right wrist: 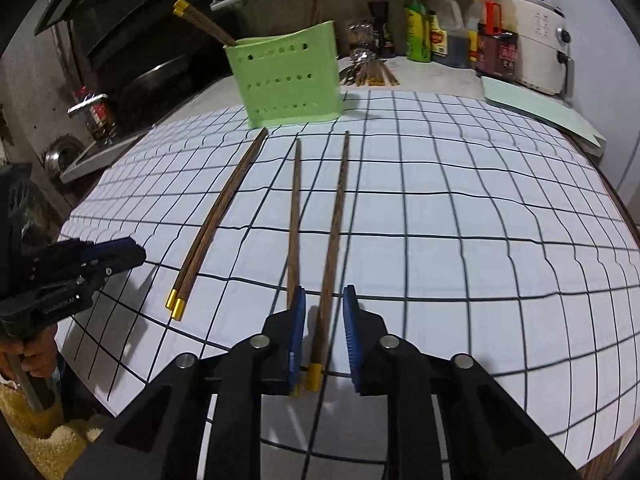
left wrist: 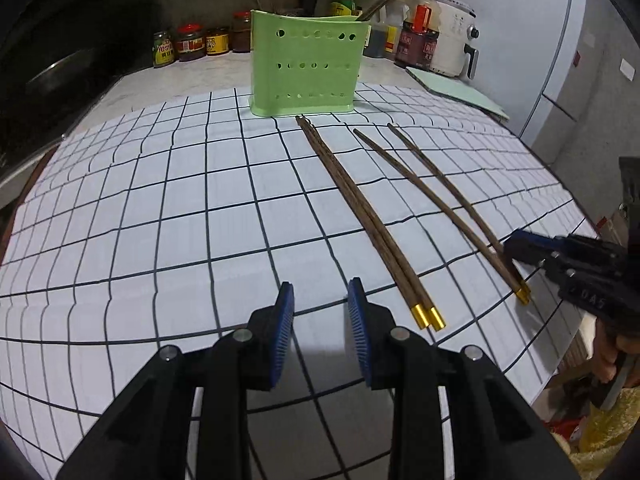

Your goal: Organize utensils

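Observation:
A green perforated utensil holder stands at the far side of the checked mat, with chopsticks in it; it also shows in the right wrist view. A tight pair of brown gold-capped chopsticks lies on the mat, and two separate chopsticks lie to its right. My left gripper is open and empty, just left of the pair's gold ends. My right gripper is open, its fingers straddling the rightmost chopstick; the other single chopstick passes just outside the left finger.
The white checked mat covers the counter. Sauce jars and bottles line the back wall. A white appliance and a pale green board sit at the back right. A stove lies to the left.

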The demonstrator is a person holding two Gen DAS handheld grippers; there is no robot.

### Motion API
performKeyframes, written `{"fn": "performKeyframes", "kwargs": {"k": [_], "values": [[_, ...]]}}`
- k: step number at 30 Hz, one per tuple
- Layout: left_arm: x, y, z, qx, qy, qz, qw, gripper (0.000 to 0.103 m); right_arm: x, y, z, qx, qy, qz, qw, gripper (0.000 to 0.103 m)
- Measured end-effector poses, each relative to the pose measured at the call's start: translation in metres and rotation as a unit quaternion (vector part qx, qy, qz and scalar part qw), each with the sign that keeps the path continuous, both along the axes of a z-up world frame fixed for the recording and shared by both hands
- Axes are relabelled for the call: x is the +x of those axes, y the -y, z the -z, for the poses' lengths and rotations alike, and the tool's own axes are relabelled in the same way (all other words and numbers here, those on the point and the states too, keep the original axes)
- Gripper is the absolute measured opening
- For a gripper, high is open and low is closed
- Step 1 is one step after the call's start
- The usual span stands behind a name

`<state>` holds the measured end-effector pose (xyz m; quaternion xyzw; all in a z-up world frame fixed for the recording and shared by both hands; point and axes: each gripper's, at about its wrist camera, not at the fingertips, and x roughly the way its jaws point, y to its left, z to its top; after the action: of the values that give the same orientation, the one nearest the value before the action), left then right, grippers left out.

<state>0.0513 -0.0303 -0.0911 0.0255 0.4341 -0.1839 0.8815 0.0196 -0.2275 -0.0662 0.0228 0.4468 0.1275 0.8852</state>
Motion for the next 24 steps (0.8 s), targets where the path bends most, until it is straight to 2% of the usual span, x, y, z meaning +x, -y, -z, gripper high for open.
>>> {"fn": "performKeyframes", "kwargs": {"k": [3, 5, 7, 12, 16, 24], "values": [[0.002, -0.001, 0.001, -0.012, -0.004, 0.000, 0.9999, 0.028, 0.003, -0.002, 0.005, -0.021, -0.007, 0.000, 1.000, 0.015], [0.003, 0.002, 0.003, -0.012, -0.008, 0.001, 0.9999, 0.028, 0.002, 0.003, 0.007, -0.022, -0.007, 0.002, 1.000, 0.009], [0.004, 0.005, 0.005, -0.010, -0.010, 0.004, 0.9999, 0.028, 0.001, 0.009, 0.007, -0.023, -0.008, 0.008, 1.000, 0.007], [0.008, 0.015, 0.004, -0.021, -0.018, 0.010, 0.9996, 0.028, -0.002, 0.025, 0.006, -0.054, -0.004, 0.032, 0.998, 0.007], [0.014, 0.028, 0.004, -0.029, -0.023, 0.011, 0.9993, 0.028, -0.003, 0.033, 0.007, -0.044, -0.003, 0.040, 0.998, 0.007], [0.022, 0.038, 0.009, -0.012, -0.033, -0.004, 0.9994, 0.028, -0.004, 0.034, 0.008, -0.035, -0.001, 0.038, 0.999, 0.008]]}}
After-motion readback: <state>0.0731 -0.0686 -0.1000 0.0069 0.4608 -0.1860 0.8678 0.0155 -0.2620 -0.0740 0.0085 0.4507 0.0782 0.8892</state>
